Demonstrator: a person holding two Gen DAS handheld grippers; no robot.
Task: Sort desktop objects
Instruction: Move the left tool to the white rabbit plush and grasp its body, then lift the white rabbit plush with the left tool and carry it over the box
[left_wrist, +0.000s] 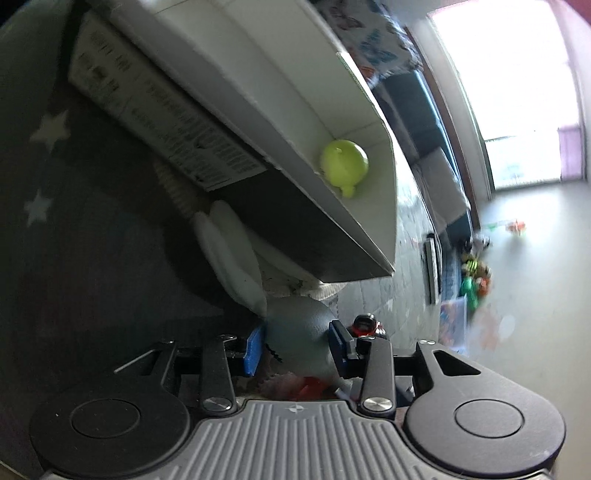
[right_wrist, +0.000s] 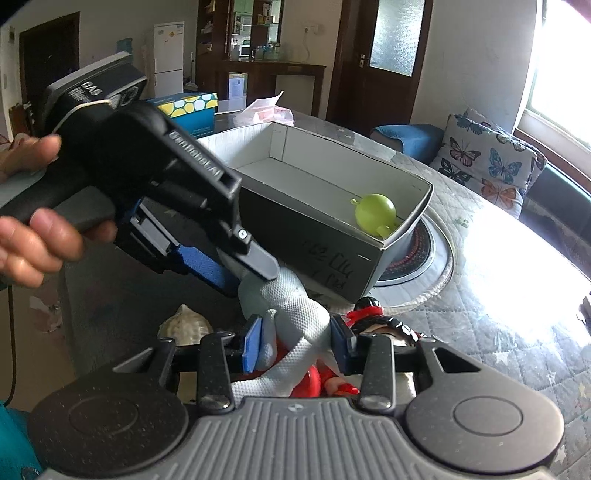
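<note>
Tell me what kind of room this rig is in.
Most likely a home living or dining room: a quilted tablecloth covers the table, a butterfly-print cushion sits on seating by the window, and a white fridge stands at the back.

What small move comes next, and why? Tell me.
Probably draw the left gripper back off the toy. The right gripper is clamped on its white fabric, while the left jaws look slack around its grey part, so the left only blocks the way to the box just behind.
</note>
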